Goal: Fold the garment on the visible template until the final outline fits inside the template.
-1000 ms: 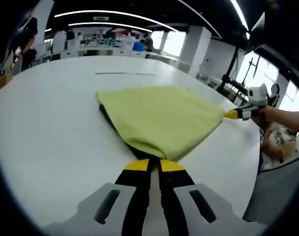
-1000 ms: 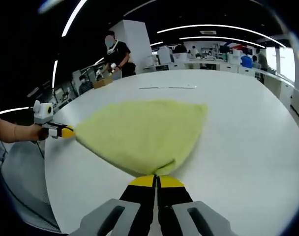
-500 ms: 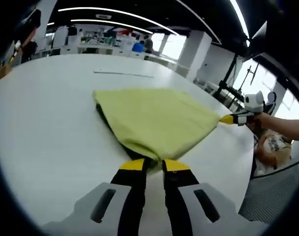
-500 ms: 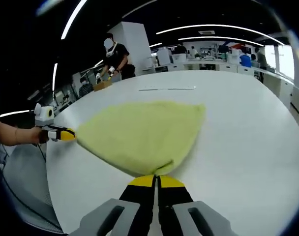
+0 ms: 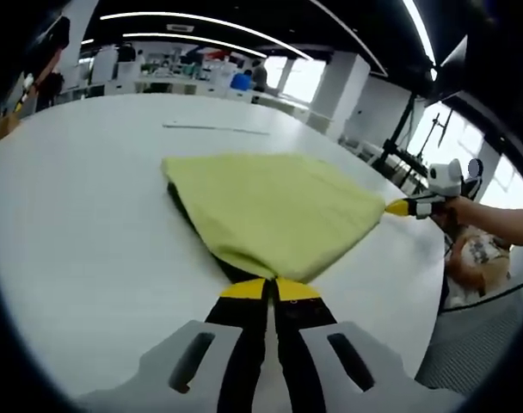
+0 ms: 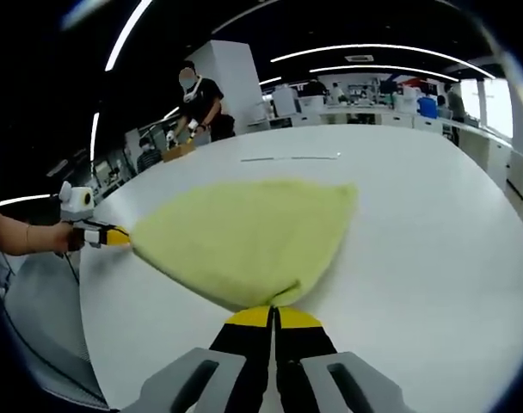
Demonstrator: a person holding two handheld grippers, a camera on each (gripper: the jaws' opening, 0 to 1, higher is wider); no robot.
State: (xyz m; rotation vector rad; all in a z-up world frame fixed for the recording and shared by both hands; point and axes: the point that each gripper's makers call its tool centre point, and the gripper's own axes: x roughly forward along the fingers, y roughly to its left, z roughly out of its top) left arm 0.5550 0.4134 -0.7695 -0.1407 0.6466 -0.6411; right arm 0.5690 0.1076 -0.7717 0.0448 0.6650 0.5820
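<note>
Mid-fold, the left gripper (image 5: 271, 291) and right gripper (image 6: 273, 317) are each pinching a near corner of the yellow-green garment (image 5: 274, 206) lying doubled mid-frame on the white table (image 5: 81, 224), with folding seemingly unfinished.

No text, label, brand, number or sign can be read in either view. The yellow-green garment (image 5: 274, 209) is plain, and the white table (image 5: 81, 224) bears no legible marking; anything in the room behind is too small and blurred to make out.
</note>
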